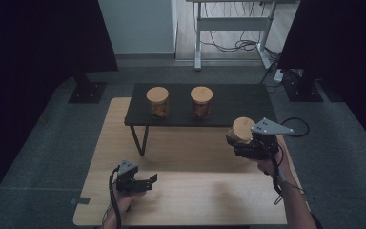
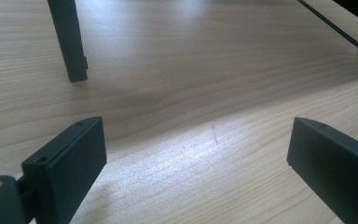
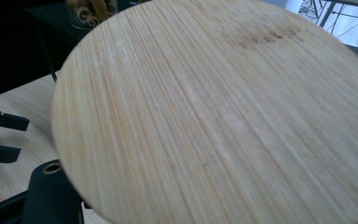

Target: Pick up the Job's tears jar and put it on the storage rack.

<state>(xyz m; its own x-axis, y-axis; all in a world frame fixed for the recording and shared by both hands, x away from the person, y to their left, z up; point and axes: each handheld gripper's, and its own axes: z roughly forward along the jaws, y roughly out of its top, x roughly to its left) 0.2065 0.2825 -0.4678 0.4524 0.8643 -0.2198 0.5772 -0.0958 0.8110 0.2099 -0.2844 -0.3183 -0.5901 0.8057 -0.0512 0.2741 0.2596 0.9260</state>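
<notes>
From above, the right gripper (image 1: 242,143) pinches a bamboo-lidded glass jar (image 1: 241,131) just off the front right corner of the black shelf (image 1: 228,102), where two matching jars (image 1: 157,101) stand, while the left gripper (image 1: 145,182) waits low over the wooden table (image 1: 195,200). Along the left gripper's own jaws, they're spread wide over bare wood near a shelf leg (image 2: 70,39). The right gripper view brings the bamboo lid (image 3: 214,116) tilted and close, so level it, I'd say, before setting it beside the others.
</notes>
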